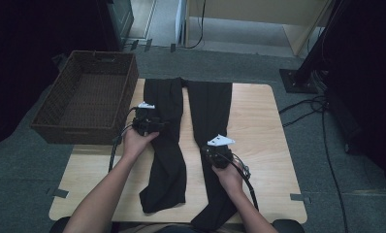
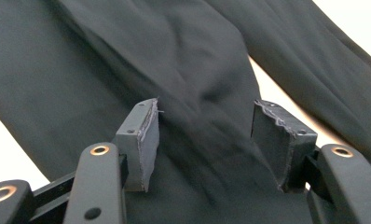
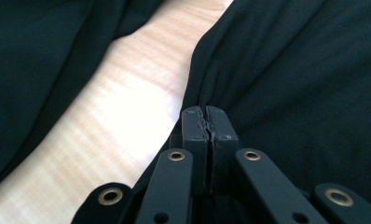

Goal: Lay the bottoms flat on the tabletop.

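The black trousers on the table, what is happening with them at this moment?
A person works on black trousers spread flat on a wooden table, a gripper in each hand. The right gripper has its jaws closed at the inner edge of one trouser leg, seemingly pinching the cloth. The left gripper is over the other leg with its jaws open, gripping nothing. A wicker basket stands at the table's far left corner.

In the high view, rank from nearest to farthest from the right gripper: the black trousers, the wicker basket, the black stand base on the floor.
From the right gripper:
1. Black trousers: directly under it, spread on the table.
2. Black stand base: on the floor, beyond the table's far right corner.
3. Wicker basket: at the table's far left edge, past the left gripper.
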Demonstrator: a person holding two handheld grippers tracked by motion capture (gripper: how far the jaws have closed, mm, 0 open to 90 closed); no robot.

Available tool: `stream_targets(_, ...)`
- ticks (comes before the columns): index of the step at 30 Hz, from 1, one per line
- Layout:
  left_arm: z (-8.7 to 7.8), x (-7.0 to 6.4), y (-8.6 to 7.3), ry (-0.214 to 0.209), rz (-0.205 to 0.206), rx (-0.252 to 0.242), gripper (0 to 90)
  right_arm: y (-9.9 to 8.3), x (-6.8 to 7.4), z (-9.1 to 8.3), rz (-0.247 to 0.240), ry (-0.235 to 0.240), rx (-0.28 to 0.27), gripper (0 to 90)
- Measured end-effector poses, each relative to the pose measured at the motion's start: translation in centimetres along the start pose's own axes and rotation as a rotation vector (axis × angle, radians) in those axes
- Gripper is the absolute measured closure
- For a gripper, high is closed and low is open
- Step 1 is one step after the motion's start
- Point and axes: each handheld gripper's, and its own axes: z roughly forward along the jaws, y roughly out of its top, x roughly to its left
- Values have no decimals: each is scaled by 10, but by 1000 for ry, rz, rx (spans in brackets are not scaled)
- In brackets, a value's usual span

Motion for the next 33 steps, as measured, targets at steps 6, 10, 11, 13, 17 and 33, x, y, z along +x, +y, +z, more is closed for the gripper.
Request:
stream_targets(6, 18, 8, 2, 57, -6, 22, 440, -8, 12, -9, -19, 11, 7, 883)
stream_targets(10, 25, 6, -1, 66, 25, 36, 584, -14, 22, -17, -37, 16, 15, 883)
stream_targets(11, 27, 6, -2, 57, 30, 39, 648, -16, 25, -19, -41, 18, 18, 883)
stream_targets(13, 27, 6, -2, 40, 27, 37, 778, -18, 30, -22, -40, 18, 23, 883)
stream_targets(17, 21, 1, -2, 3, 53, 35, 893, -25, 35, -31, -42, 23, 39, 882)
stream_targets(33, -42, -27, -56, -57, 236, 103, 898, -9, 12, -32, -7, 12, -39, 591)
